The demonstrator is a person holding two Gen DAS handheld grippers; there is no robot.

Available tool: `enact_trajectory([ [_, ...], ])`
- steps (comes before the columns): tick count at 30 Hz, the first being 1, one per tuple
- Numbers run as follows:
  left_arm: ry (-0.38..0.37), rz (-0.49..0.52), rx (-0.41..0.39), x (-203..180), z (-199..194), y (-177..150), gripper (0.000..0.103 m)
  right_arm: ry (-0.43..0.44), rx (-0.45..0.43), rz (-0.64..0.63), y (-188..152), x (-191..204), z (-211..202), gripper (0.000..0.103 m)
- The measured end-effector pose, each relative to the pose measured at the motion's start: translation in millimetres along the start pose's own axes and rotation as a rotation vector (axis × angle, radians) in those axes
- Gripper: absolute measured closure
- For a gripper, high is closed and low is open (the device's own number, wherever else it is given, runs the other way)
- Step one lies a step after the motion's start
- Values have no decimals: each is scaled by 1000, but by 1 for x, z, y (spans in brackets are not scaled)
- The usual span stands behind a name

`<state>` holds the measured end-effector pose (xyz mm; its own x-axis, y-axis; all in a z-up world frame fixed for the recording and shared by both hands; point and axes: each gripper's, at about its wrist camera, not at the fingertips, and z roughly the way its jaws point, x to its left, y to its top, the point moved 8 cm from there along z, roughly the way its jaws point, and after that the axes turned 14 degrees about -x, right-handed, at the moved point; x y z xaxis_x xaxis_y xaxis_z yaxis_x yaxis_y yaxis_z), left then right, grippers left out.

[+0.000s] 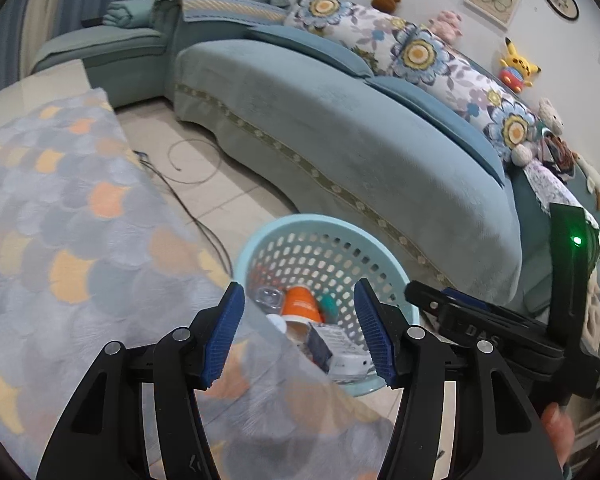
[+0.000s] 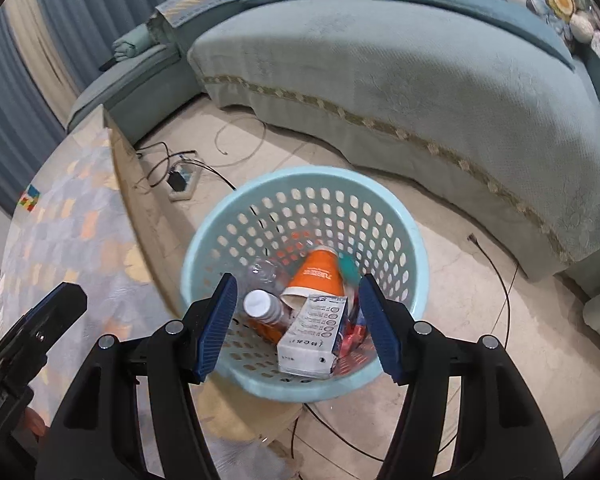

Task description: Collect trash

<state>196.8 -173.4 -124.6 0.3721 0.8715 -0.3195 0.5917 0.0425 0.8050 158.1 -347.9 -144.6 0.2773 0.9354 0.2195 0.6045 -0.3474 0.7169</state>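
A light blue perforated basket (image 2: 404, 236) stands on the floor beside the table. Inside lie an orange paper cup (image 2: 320, 276), a white-capped bottle (image 2: 262, 306), a clear plastic bottle (image 2: 264, 274), a grey-white carton (image 2: 312, 336) and red wrappers (image 2: 350, 340). My right gripper (image 2: 298, 328) is open and empty, right above the basket. My left gripper (image 1: 300, 334) is open and empty, over the table edge, with the basket (image 1: 252, 248) just beyond it and the orange cup (image 1: 302, 304) showing inside. The right gripper's body (image 1: 496, 320) shows at the right of the left wrist view.
A table with a grey and orange scale-pattern cloth (image 1: 60, 220) lies left. A curved teal sofa (image 1: 340, 132) with floral cushions and plush toys runs behind the basket. Cables (image 2: 500, 280) and a power strip (image 2: 182, 182) lie on the tiled floor.
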Motion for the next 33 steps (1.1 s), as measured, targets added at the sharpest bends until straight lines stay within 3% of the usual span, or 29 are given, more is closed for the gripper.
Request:
enact_trajectory([
  [5,64,23,-75,6,-37,9,47,8,-91,-44,9,14,-37,41],
  [8,120,24,-114,15,-65,12,39,15,-145,-58,10,25,-59,41],
  [14,216,38,-211,35,-122,10,32,41,-244,-70,-9,63,-98,41],
  [23,356,165,-373,32,-172,8,26,-71,-479,-160,-16,77,-153,36],
  [28,329,144,-437,24,-190,18,20,-99,-505,-206,-18,79,-163,36],
  [33,327,157,-451,19,-202,17,20,-130,-550,-182,-21,74,-180,31],
])
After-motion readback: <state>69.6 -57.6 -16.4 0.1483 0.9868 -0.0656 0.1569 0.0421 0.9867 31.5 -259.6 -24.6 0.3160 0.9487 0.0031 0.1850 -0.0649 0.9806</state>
